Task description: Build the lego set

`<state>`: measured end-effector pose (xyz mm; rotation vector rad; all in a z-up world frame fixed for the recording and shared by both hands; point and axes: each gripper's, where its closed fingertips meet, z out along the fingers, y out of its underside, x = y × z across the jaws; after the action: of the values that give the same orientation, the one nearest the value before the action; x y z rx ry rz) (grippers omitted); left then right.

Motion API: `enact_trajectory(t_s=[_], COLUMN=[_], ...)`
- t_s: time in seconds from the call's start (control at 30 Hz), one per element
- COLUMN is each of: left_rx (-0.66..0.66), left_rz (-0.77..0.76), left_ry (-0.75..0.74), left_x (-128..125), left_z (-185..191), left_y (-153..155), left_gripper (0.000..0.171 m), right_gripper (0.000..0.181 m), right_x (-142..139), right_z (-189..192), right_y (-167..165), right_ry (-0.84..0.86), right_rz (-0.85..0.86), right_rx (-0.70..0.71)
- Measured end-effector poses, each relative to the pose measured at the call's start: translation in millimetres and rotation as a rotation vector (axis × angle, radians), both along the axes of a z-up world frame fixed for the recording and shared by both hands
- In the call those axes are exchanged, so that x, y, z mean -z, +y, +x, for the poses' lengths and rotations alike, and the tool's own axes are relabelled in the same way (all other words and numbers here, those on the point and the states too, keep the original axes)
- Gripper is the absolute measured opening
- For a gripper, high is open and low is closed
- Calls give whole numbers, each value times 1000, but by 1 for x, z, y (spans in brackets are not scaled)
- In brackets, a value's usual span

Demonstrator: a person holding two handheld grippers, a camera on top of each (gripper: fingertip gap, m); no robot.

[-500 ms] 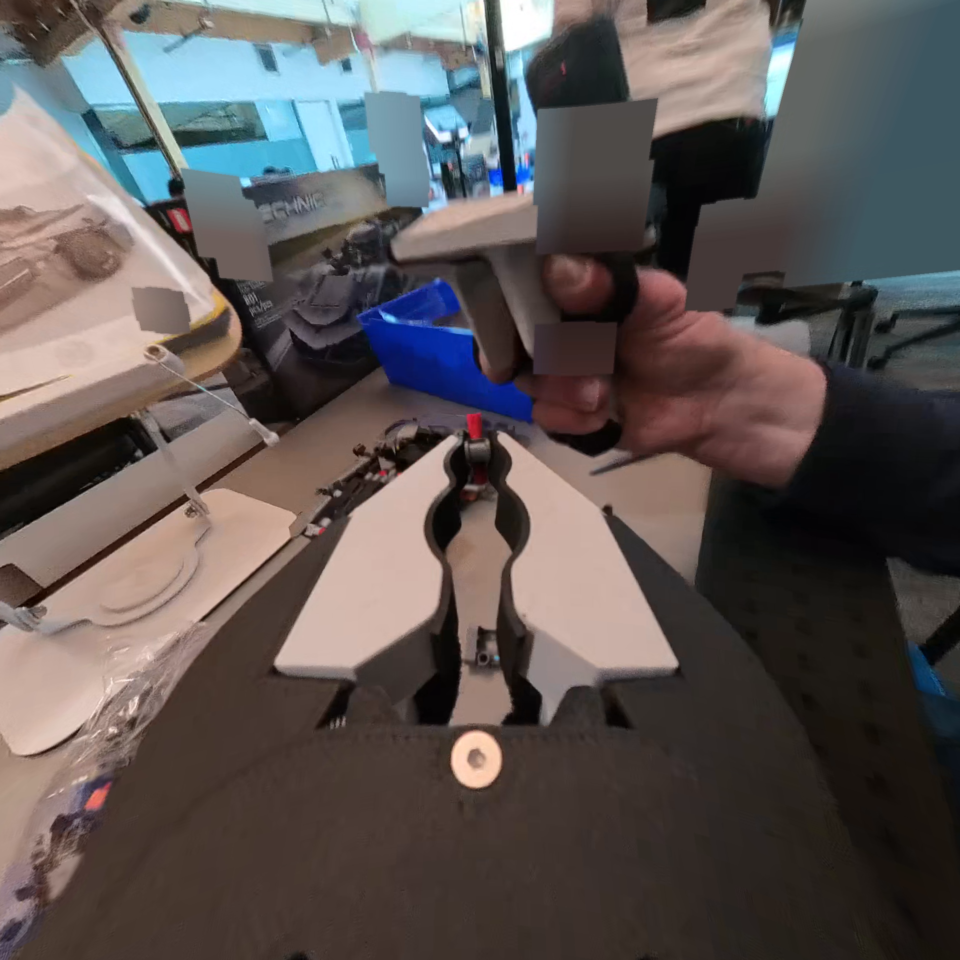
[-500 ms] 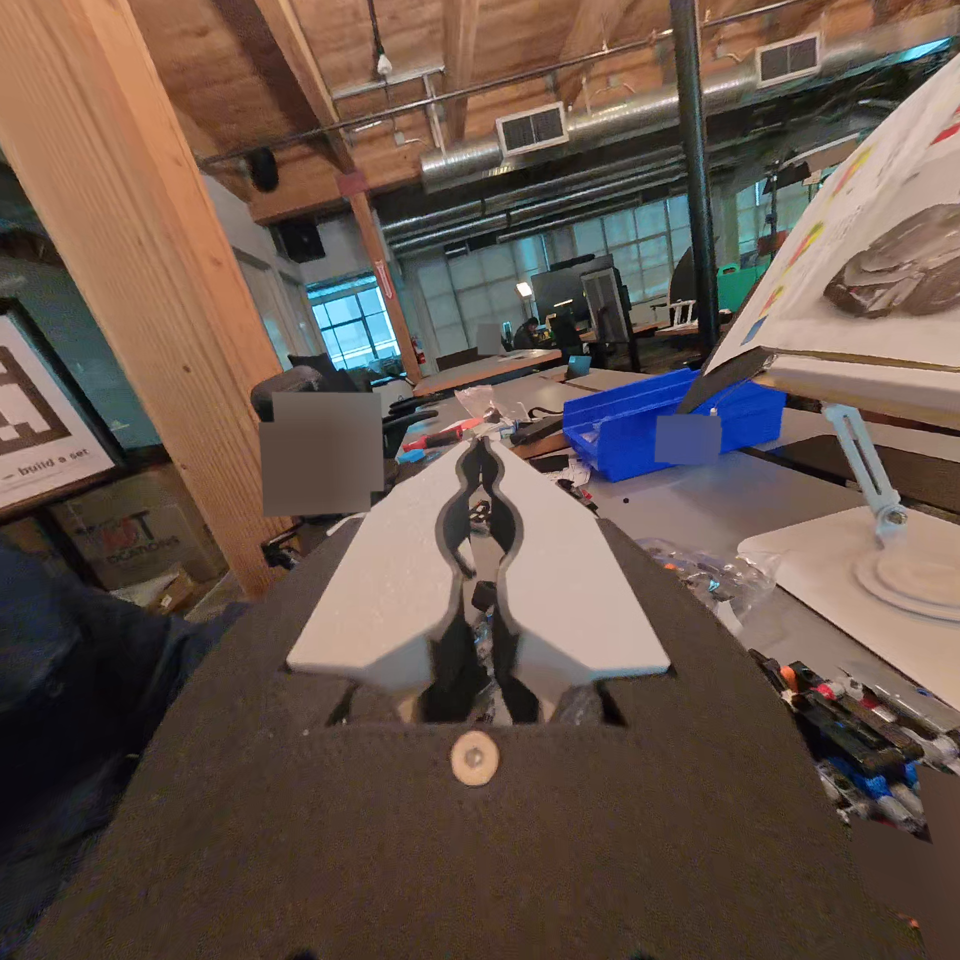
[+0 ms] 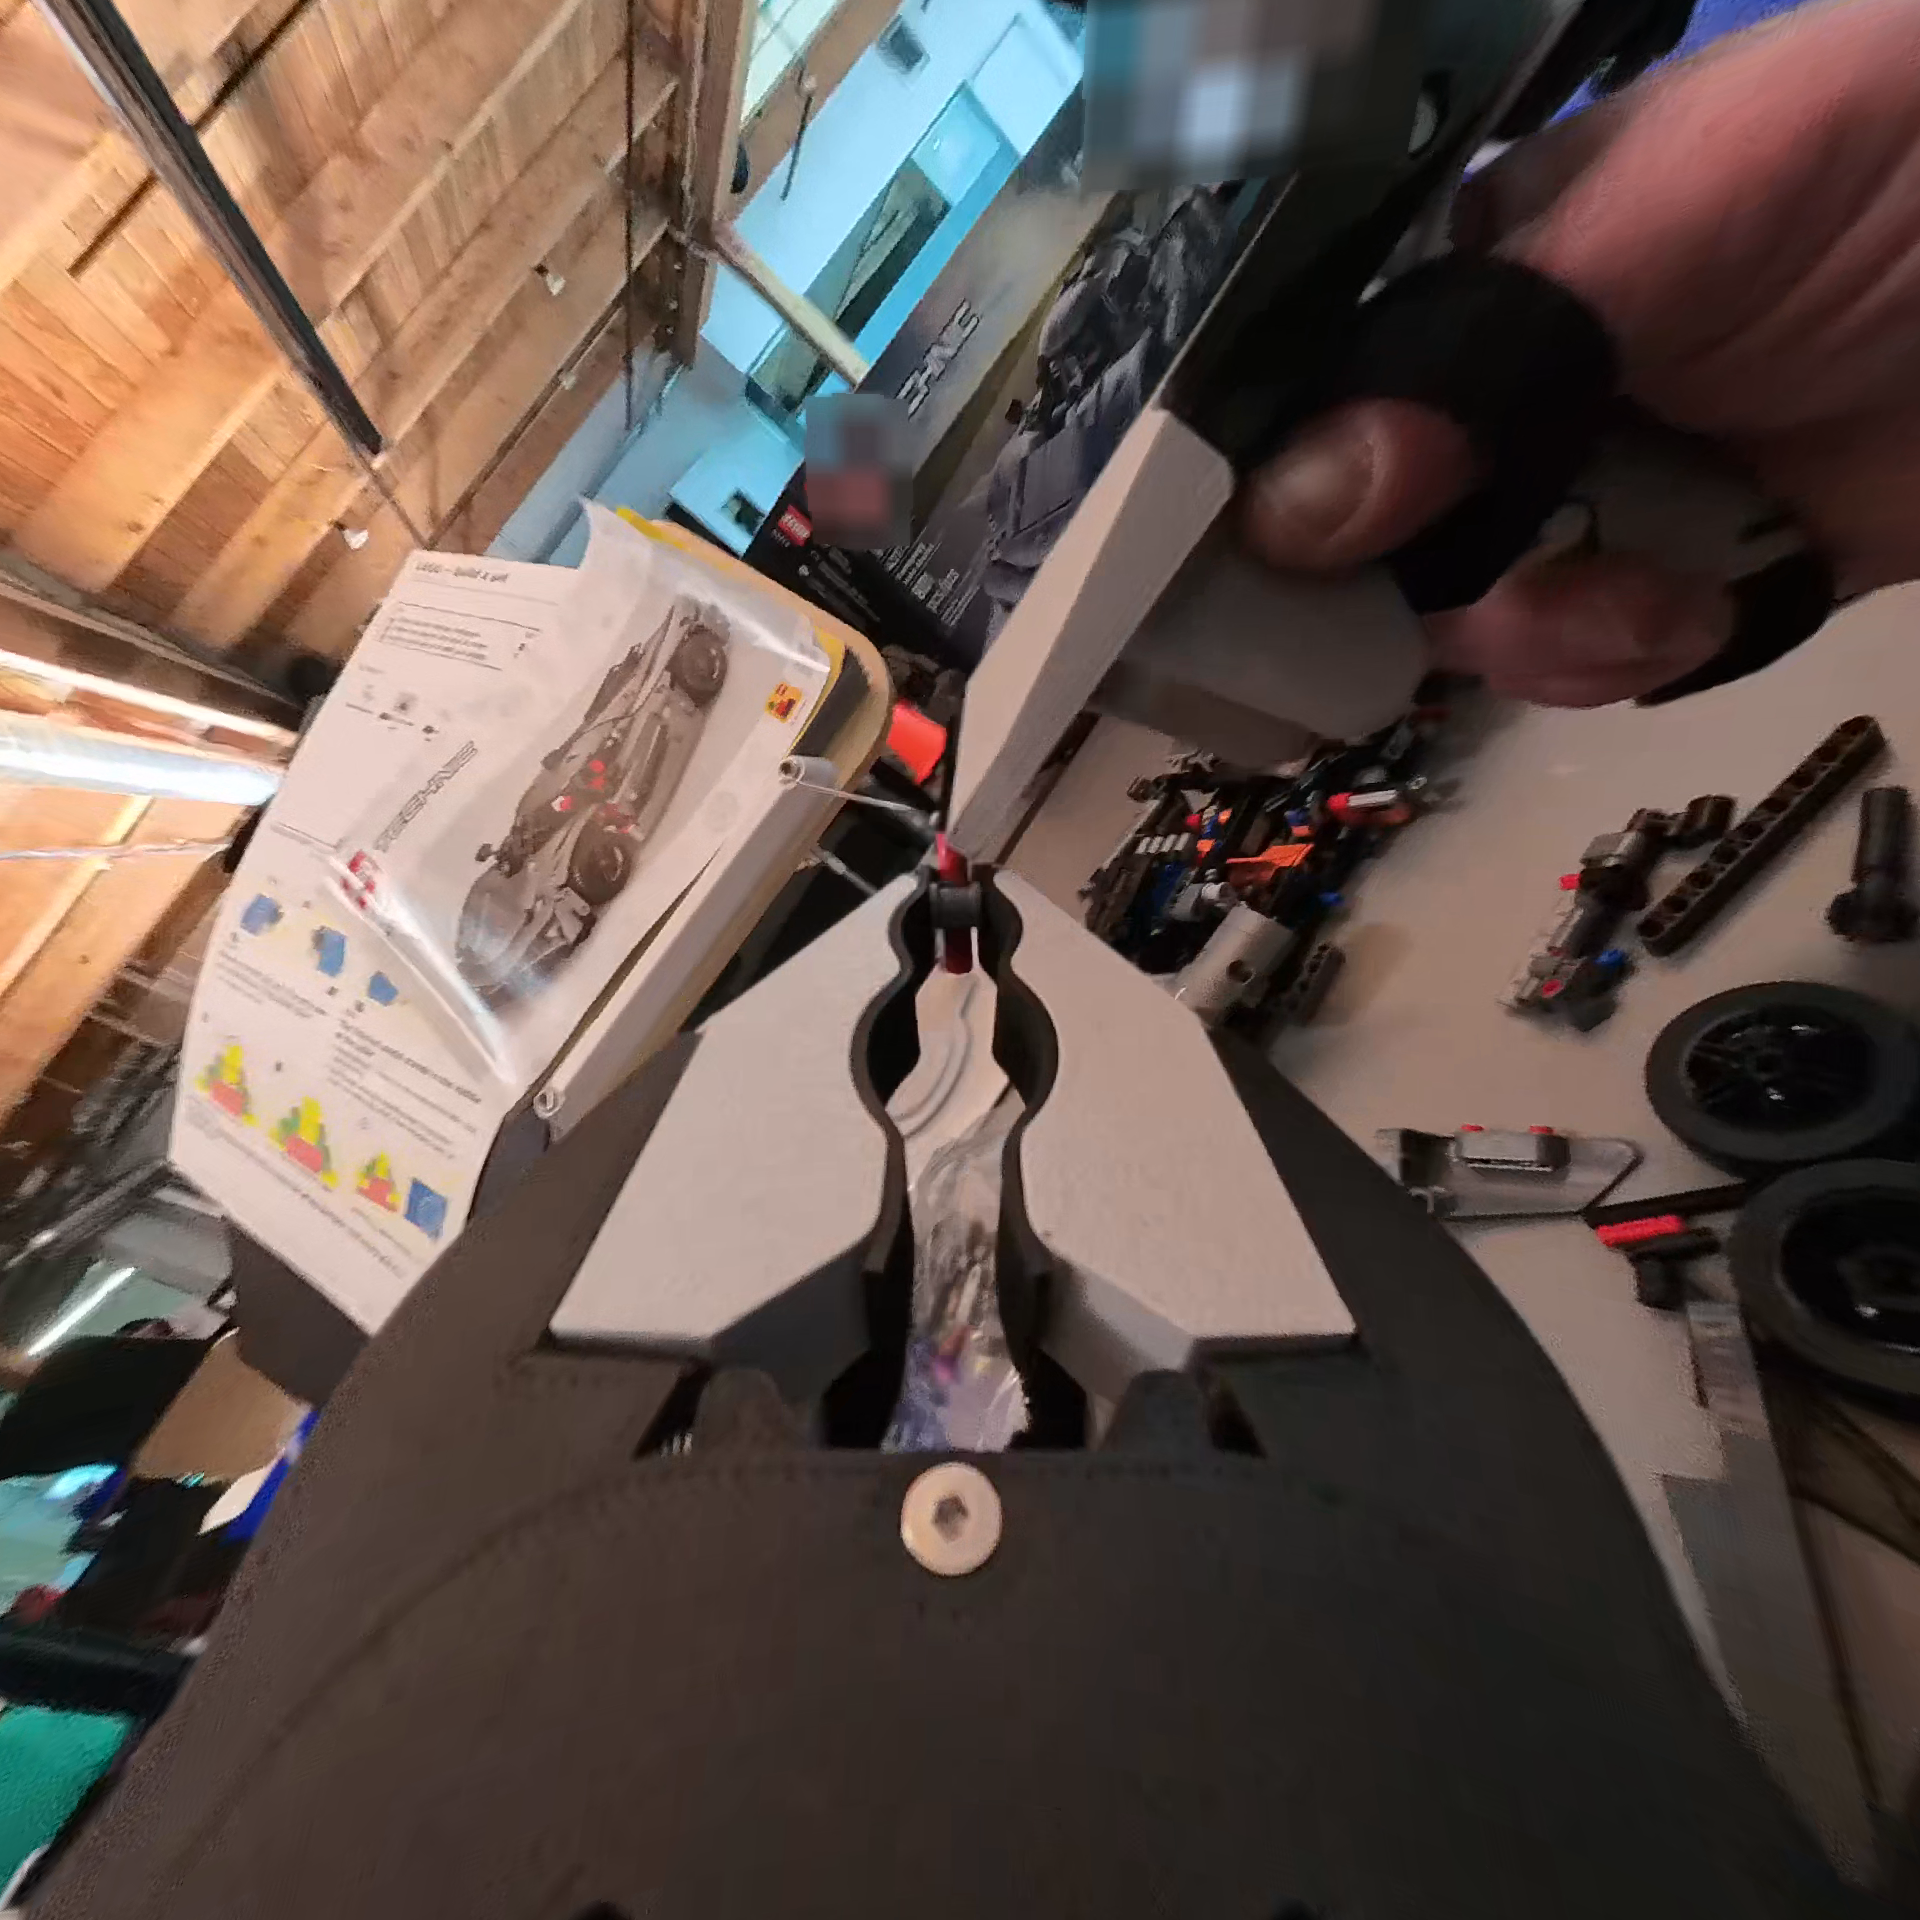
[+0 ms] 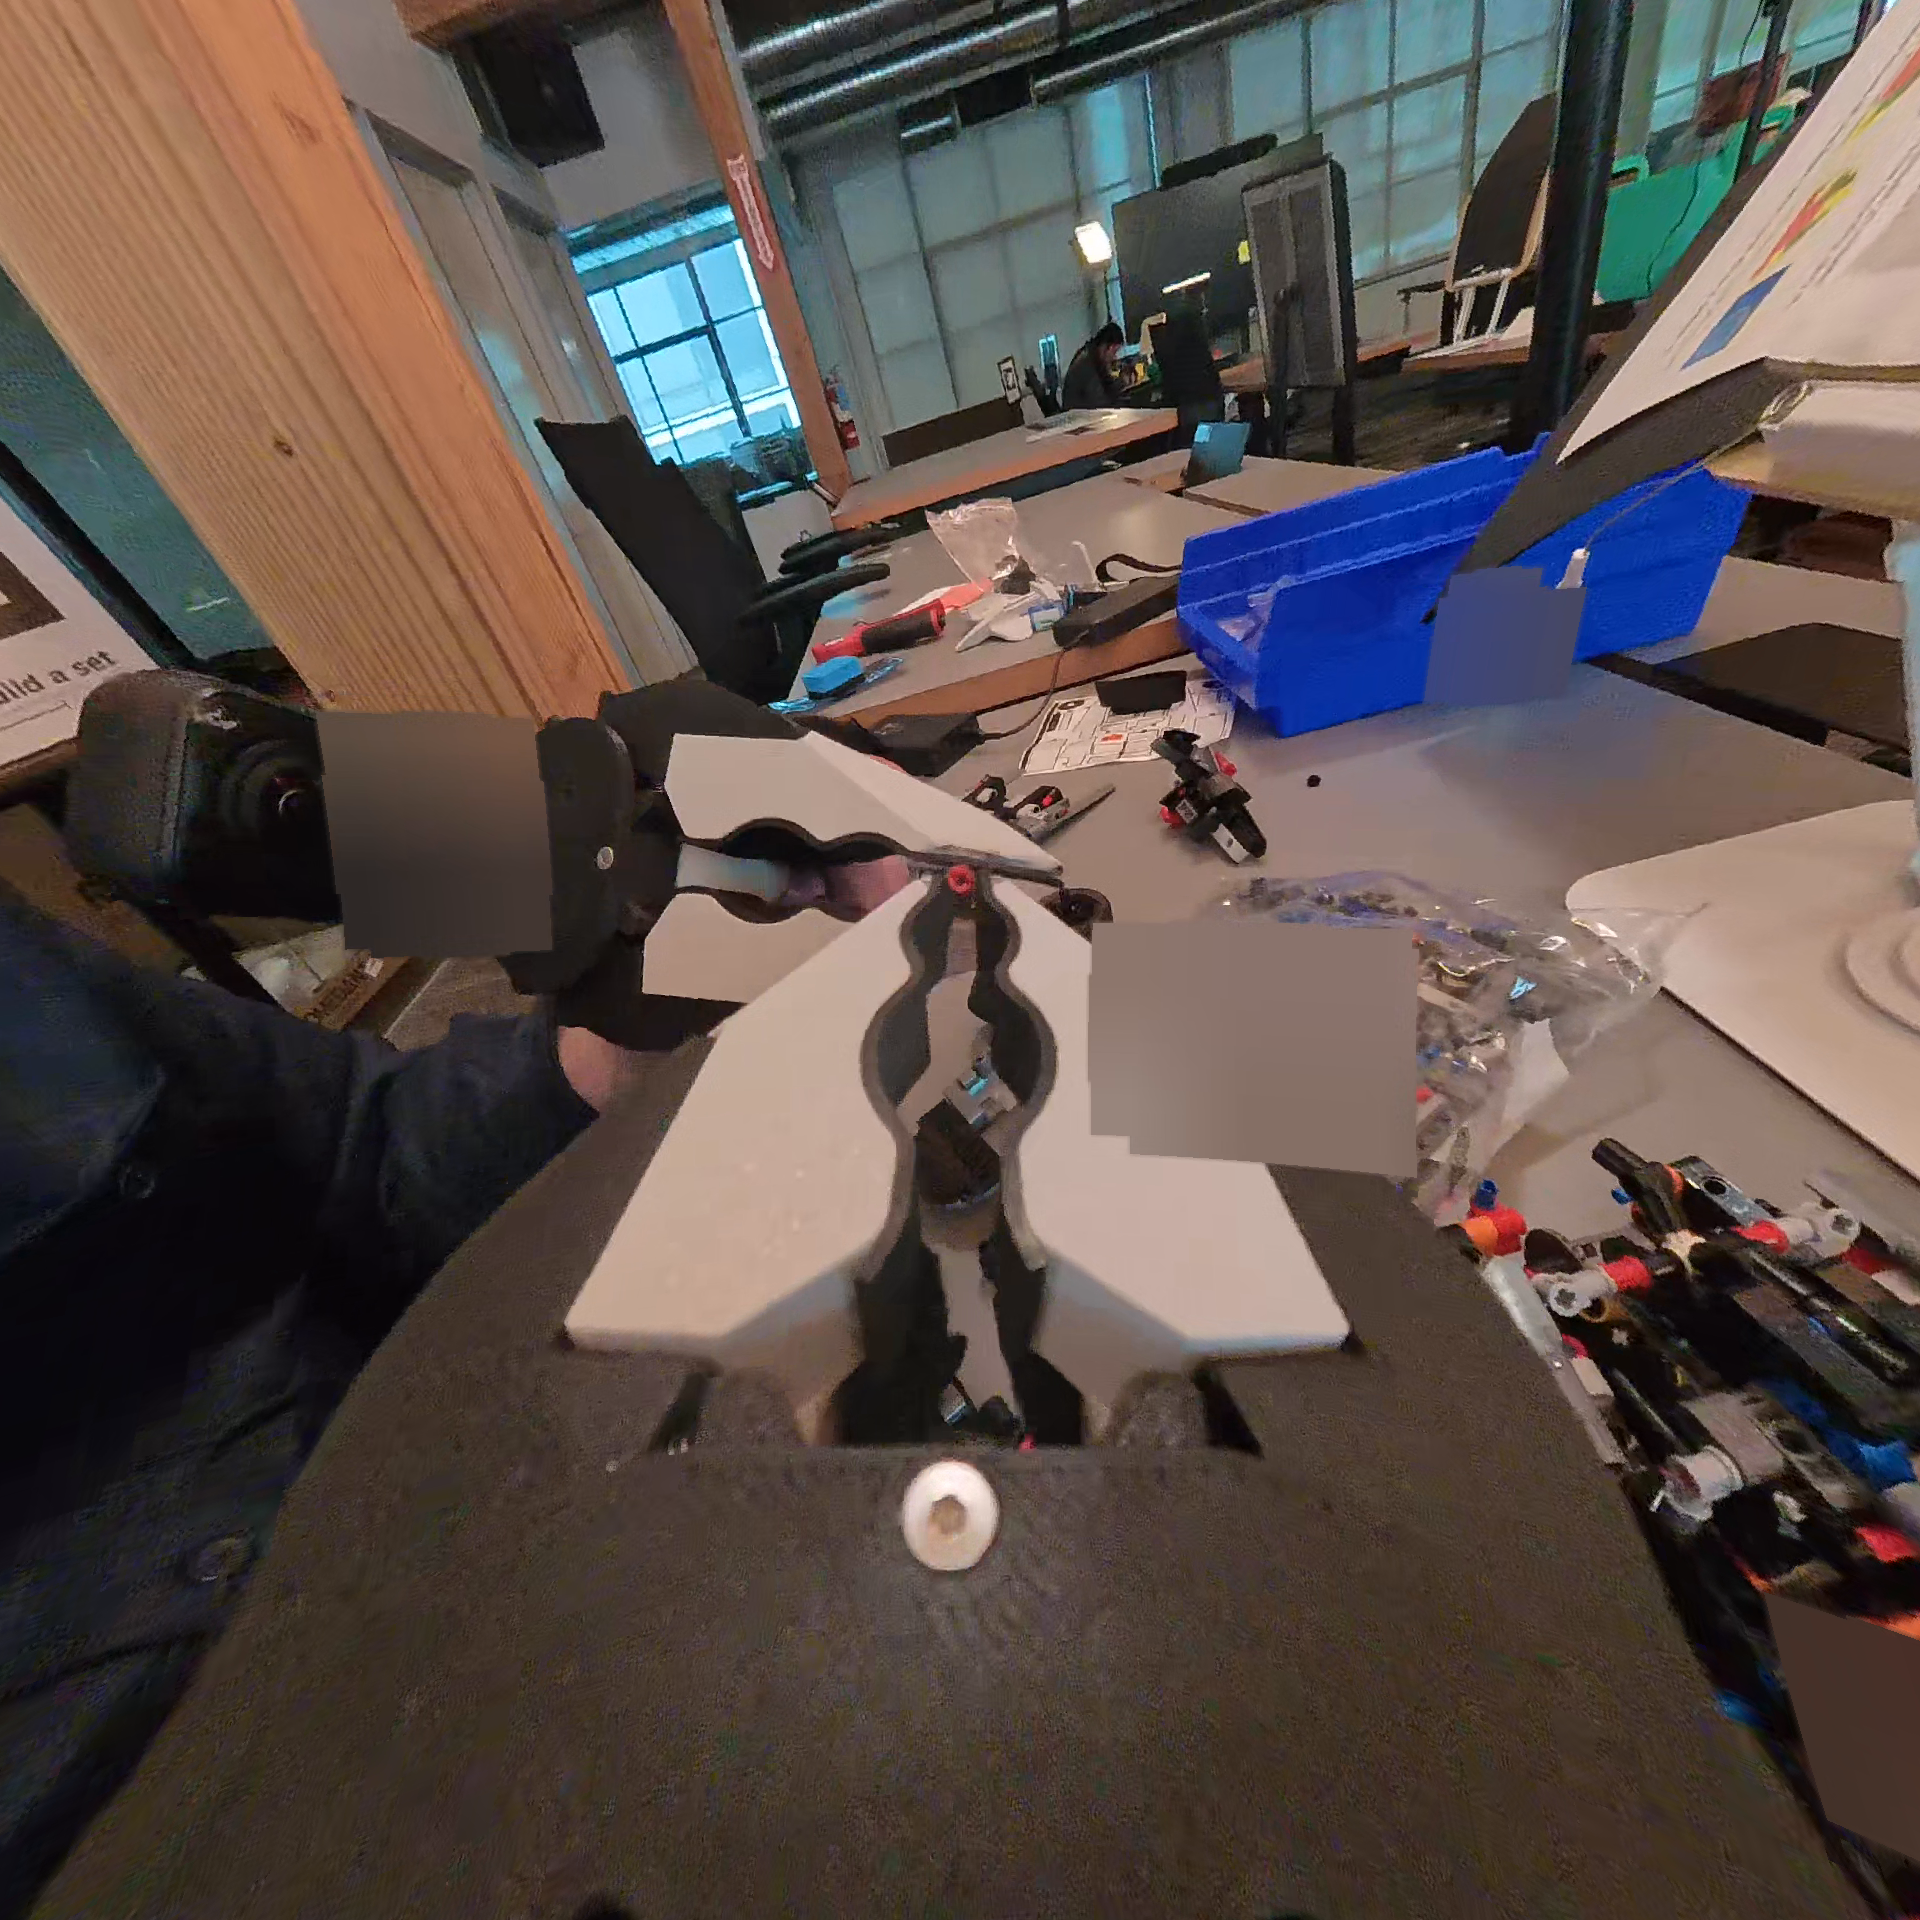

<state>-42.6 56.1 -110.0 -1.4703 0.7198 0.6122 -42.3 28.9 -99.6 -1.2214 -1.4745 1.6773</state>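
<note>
My left gripper (image 3: 951,896) is shut on a small dark grey connector with a red axle (image 3: 954,914) through it, held at its tips above the table. My right gripper (image 3: 961,826) comes in from the upper right, and its tip meets the top of the red axle. In the right wrist view my right gripper (image 4: 959,899) has its jaws closed. The red axle end (image 4: 958,881) sits right at its tips; I cannot tell whether it is pinched there. The left gripper (image 4: 1044,862) reaches in from the left. The part-built Lego car (image 3: 1226,873) lies on the table beyond.
An instruction booklet on a stand (image 3: 520,862) stands left of the car build (image 4: 1714,1351). Two black wheels (image 3: 1777,1070), a black beam (image 3: 1766,831) and small sub-builds lie at the right. A bag of parts (image 4: 1455,987) and a blue bin (image 4: 1351,613) sit farther back.
The two grippers have come together so that their tips meet at the red axle. The left gripper has rolled sideways and now shows in the right wrist view.
</note>
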Motion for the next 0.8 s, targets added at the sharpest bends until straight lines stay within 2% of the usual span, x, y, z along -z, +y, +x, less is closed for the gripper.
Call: enact_trajectory(t_s=[0.27, 0.37, 0.5, 0.63, 0.7, 0.8], left_rx=[-52, -63, -80, -43, -40, -24], left_rz=[-13, -4, -19, -34, -32, -25], left_ry=[111, 178, 251, 275, 302, 275], left_x=[6, 7, 13, 17, 19, 16], left_z=[-4, -4, -4, 2, 3, 4], left_y=[2, 0, 2, 1, 1, 0], left_gripper=[4, 4, 4, 4, 4, 4], right_gripper=[1, 11, 4, 15, 3, 2], right_x=[8, 11, 14, 18, 20, 18], right_z=[-1, 0, 1, 1, 3, 4], right_y=[3, 5, 3, 0, -1, -1], right_ry=[-32, -51, -68, -89, -98, -94], right_rz=[60, 40, 68, 25, 47, 48], right_rx=[40, 36, 42, -2, -8, -11])
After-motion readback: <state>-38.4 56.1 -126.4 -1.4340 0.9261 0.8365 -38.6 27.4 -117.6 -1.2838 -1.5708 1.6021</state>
